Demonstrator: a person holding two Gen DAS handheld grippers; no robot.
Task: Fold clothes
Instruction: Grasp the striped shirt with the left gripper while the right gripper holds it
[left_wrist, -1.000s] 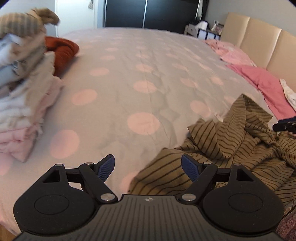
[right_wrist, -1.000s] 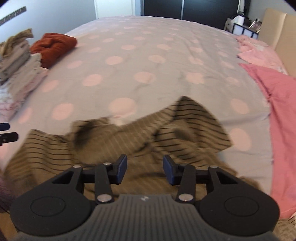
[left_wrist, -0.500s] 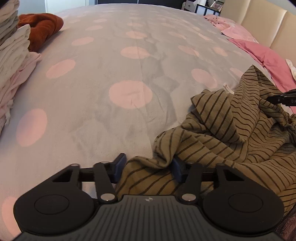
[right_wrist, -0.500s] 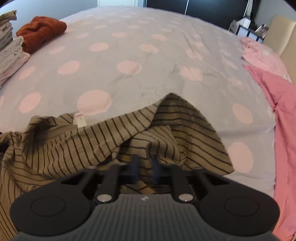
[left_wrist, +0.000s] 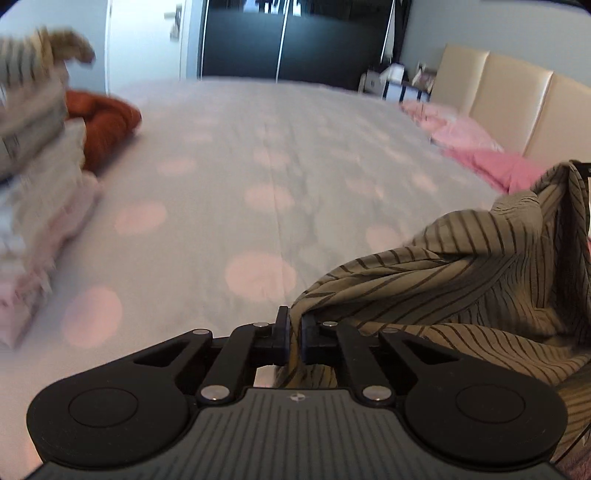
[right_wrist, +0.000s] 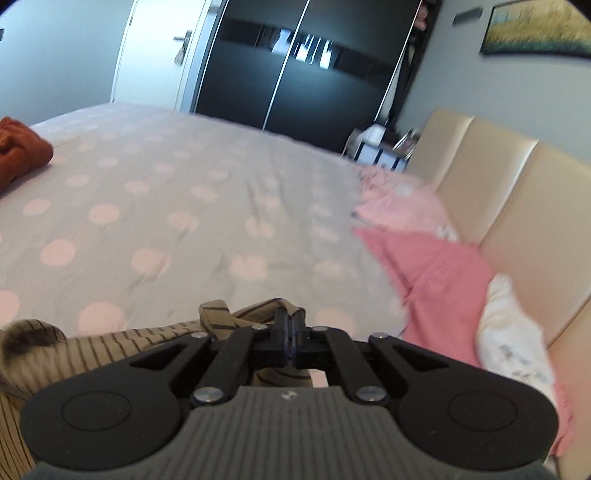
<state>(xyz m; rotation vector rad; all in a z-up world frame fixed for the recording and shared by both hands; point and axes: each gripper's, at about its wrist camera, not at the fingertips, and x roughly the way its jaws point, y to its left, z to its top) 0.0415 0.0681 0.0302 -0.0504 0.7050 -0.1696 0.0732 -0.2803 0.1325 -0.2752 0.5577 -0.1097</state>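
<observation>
An olive garment with dark stripes (left_wrist: 461, 280) hangs bunched at the right of the left wrist view, lifted off the bed. My left gripper (left_wrist: 294, 325) pinches one edge of it, its jaws closing the last bit on the fabric, which shows between the pads. In the right wrist view the same striped garment (right_wrist: 92, 350) trails to the lower left. There my right gripper (right_wrist: 290, 325) has another fold clamped, its jaws closing tight on the cloth.
The bed's grey cover with pink dots (left_wrist: 258, 166) stretches ahead. A stack of folded clothes (left_wrist: 37, 184) and a rust-orange garment (left_wrist: 107, 122) sit at the left. Pink clothes (right_wrist: 432, 273) and a white piece (right_wrist: 513, 347) lie along the beige headboard (right_wrist: 498, 184).
Both grippers went from open to shut on the striped garment. Both then rose and tipped upward, pulling the cloth off the bed.
</observation>
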